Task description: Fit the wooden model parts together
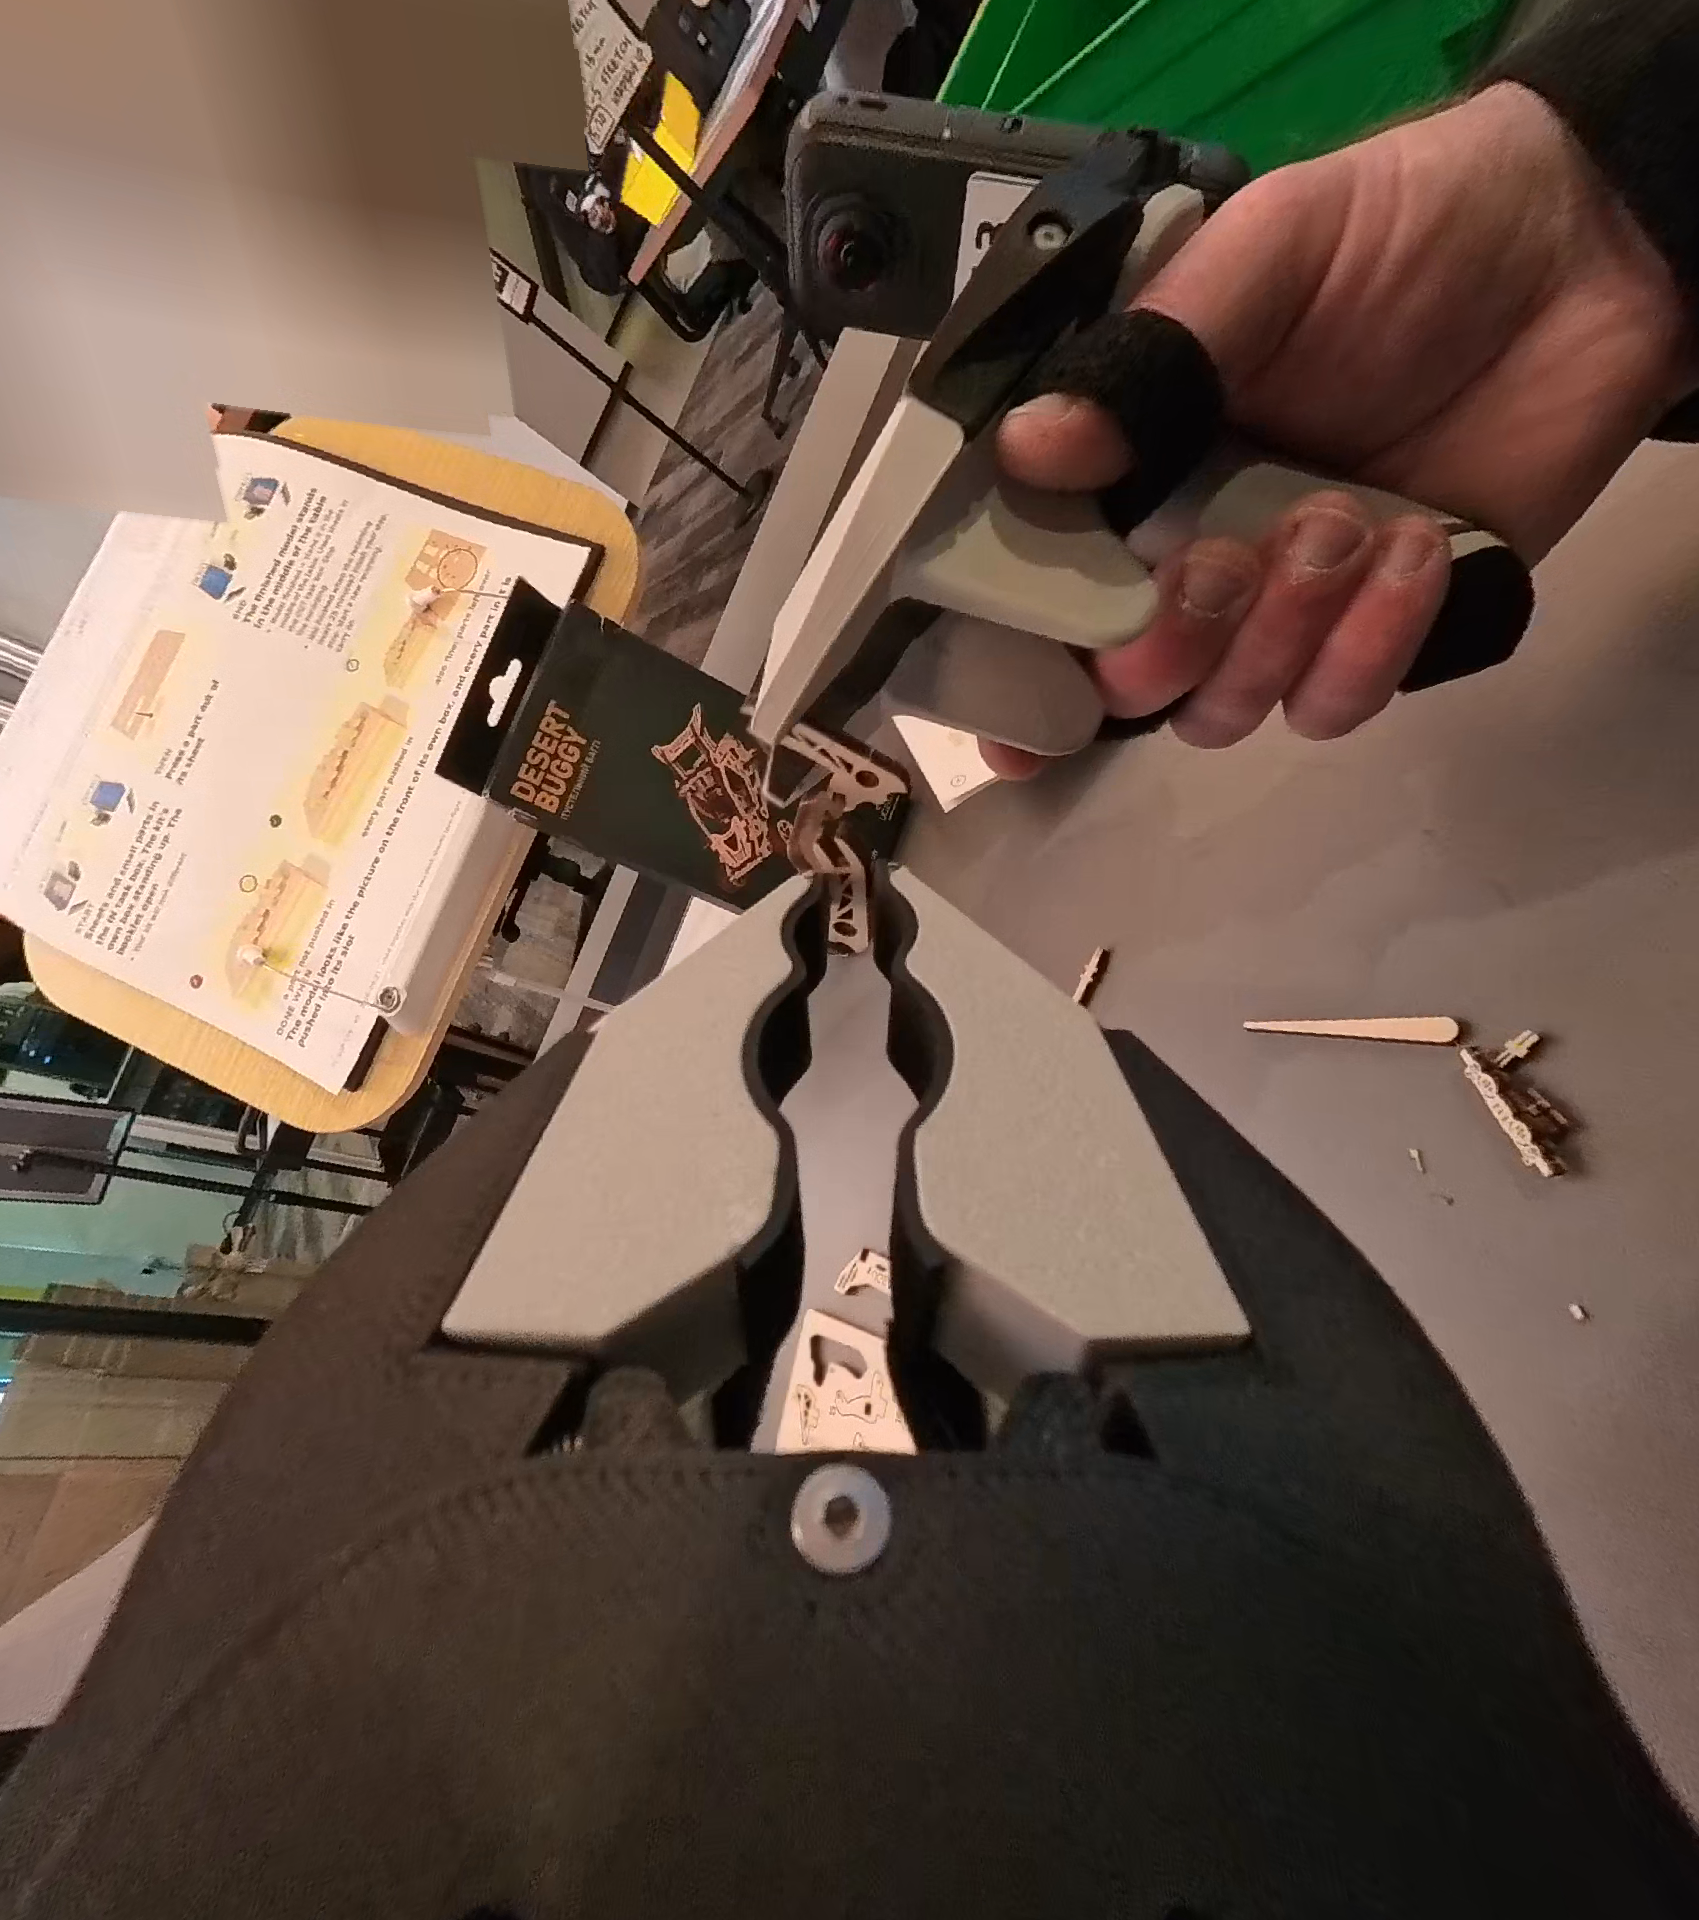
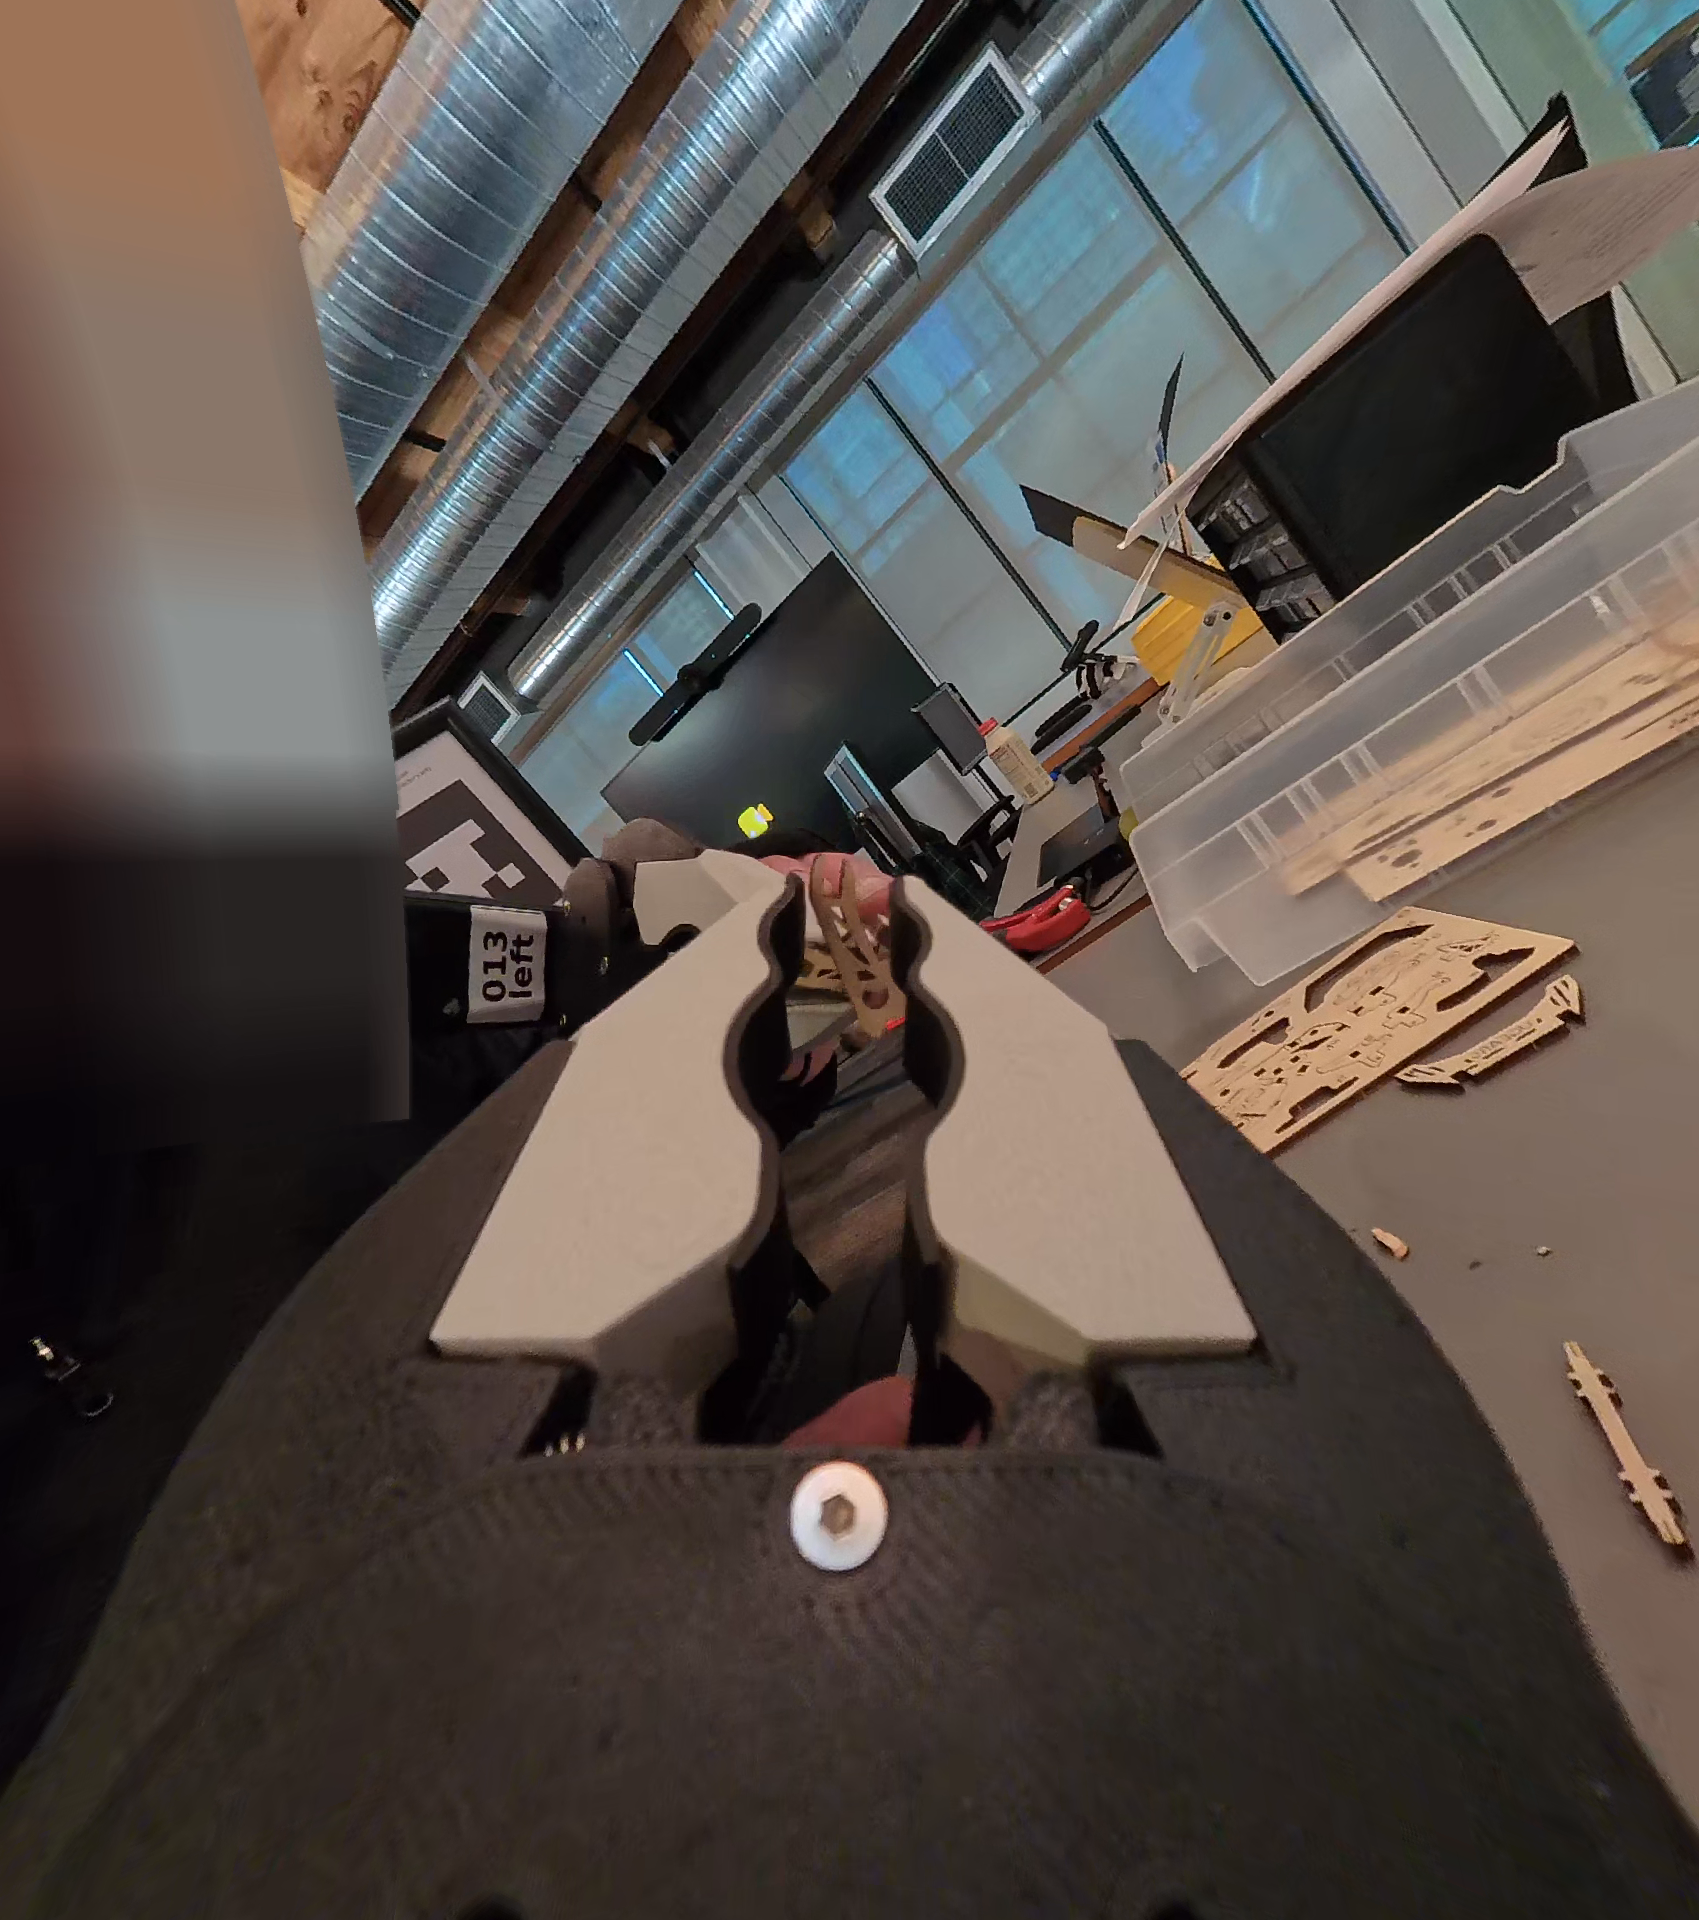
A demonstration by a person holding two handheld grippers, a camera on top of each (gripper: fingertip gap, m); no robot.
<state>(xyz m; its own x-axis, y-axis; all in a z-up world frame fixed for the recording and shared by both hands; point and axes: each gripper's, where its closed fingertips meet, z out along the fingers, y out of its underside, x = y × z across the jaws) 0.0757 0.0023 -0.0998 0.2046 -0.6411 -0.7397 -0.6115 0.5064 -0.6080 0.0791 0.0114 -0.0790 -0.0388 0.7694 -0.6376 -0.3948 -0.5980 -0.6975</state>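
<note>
In the left wrist view my left gripper (image 1: 840, 896) is shut on a pale wooden lattice part (image 1: 850, 920), pinched at the fingertips above the grey table (image 1: 1396, 831). My right gripper (image 1: 772, 774), held by a hand, comes down from above and is shut on a second wooden lattice part (image 1: 850, 769). The two parts meet at a curved brown piece (image 1: 809, 831) between the grippers. In the right wrist view my right gripper (image 2: 845, 909) holds its lattice part (image 2: 866, 971) between the pads, with one of the left gripper's fingers (image 2: 689, 888) just behind.
A black kit box (image 1: 616, 748) stands just behind the parts, in front of an instruction sheet on a clipboard (image 1: 305, 727). A wooden stick (image 1: 1354, 1029) and a small assembly (image 1: 1520, 1112) lie to the right. A punched wooden sheet (image 2: 1344, 1029), a loose axle piece (image 2: 1629, 1455) and a clear bin (image 2: 1447, 727) are nearby. The grippers are tip to tip, or close to it. Between my left fingertips and the small assembly (image 1: 1520, 1112) there is roughly 15 cm.
</note>
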